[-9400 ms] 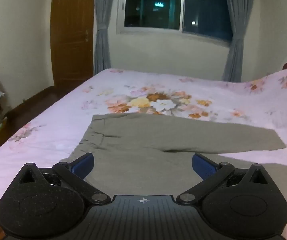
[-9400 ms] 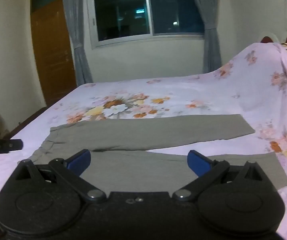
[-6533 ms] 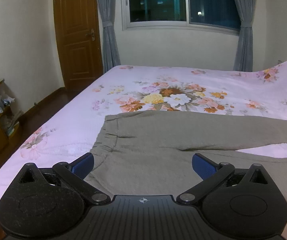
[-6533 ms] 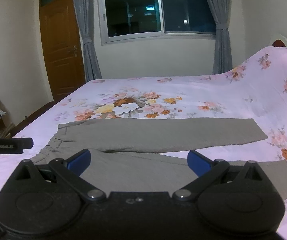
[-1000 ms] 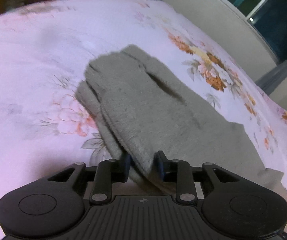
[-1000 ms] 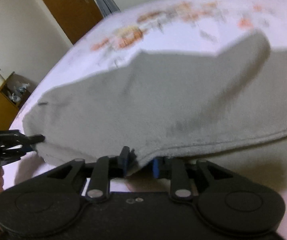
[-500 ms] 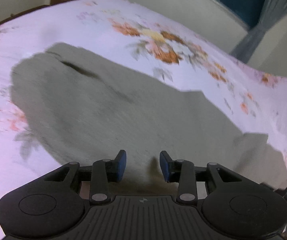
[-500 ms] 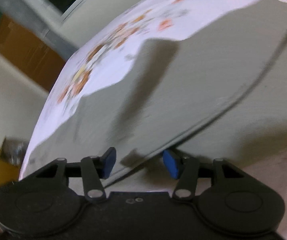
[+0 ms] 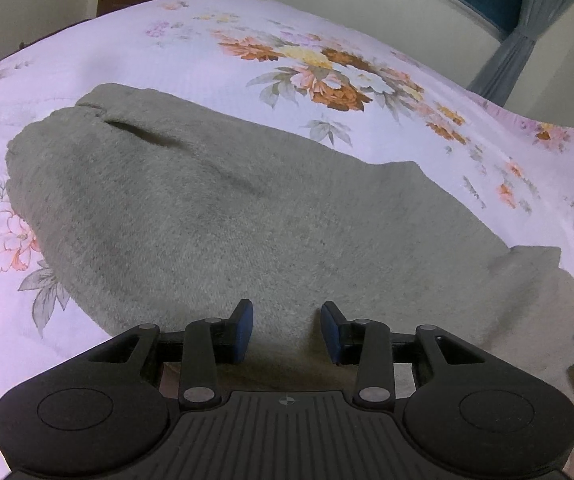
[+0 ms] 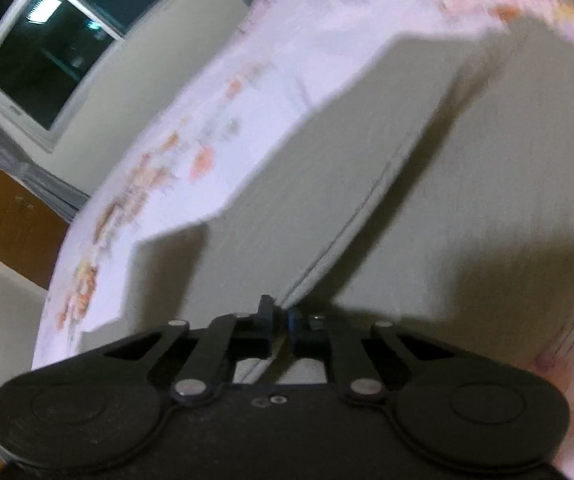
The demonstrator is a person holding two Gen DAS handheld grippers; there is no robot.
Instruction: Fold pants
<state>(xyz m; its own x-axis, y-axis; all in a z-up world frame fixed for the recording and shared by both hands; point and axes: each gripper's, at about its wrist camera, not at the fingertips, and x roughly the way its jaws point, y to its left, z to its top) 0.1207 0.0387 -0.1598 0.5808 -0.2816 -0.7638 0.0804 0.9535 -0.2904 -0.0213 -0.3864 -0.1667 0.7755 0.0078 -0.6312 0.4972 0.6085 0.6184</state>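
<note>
Left wrist view showed the grey pants lying folded on the bed, a thick, fuzzy knit with a soft nap, rounded at the waist end on the left and tapering toward the right. A dark slit of a pocket opening ran across the upper layer near the waist. Under them lay a smooth pale pink sheet printed with orange, yellow and white flowers and grey-green leaves. The left tool hovered low over the near edge of the fabric, its blue-padded fingers parted by a modest gap with only the flat cloth seen between them, gripping nothing. Its jaws had just been opening, then settled. At the right edge a small dark bit of the other device peeked in.

Right wrist view was tilted and blurred. The right tool was pinched tight on a stitched hem edge of the pants, its jaws having just snapped closed on the cloth. That held layer rose as a flat, angular sheet above another grey layer lying beneath, casting a dark shadow on it. Beyond were the flowered sheet, a dark window, grey curtains and a brown wooden door.
</note>
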